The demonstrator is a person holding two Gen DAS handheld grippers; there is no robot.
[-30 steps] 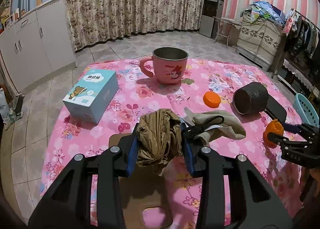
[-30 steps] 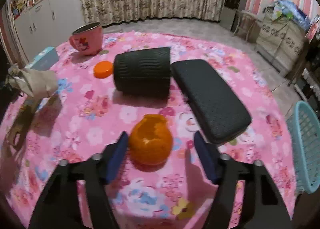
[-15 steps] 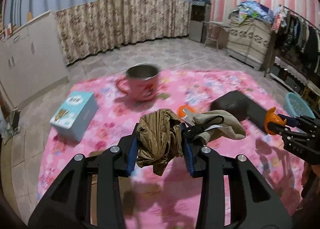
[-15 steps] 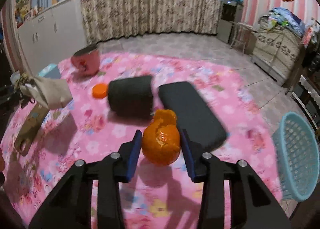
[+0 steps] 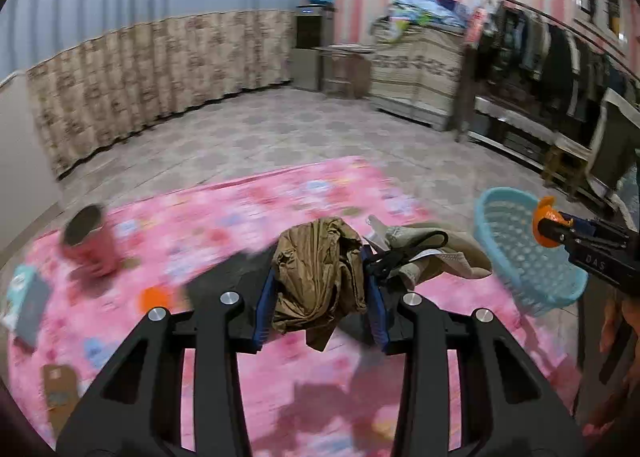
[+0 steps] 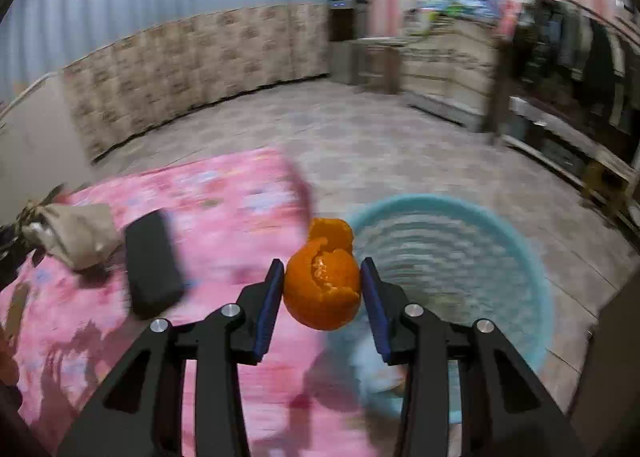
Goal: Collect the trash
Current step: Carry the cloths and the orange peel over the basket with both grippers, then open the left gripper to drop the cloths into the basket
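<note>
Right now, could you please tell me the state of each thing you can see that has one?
Left claw: shut on the brown bag, lifted off the table.
Right claw: shut on the orange peel, held near the basket rim.
Basket: upright on the floor beside the table; contents too blurred to tell.
Pink mug: upright on the table.
Black case: closed, lying flat on the table.

both cams sit right behind their own fingers, looking forward and a bit down over the pink table (image 5: 224,217) toward the far curtain wall (image 6: 192,69). both catch the blue basket (image 5: 520,257); left view also sees the right gripper (image 5: 548,225) at its right edge.
</note>
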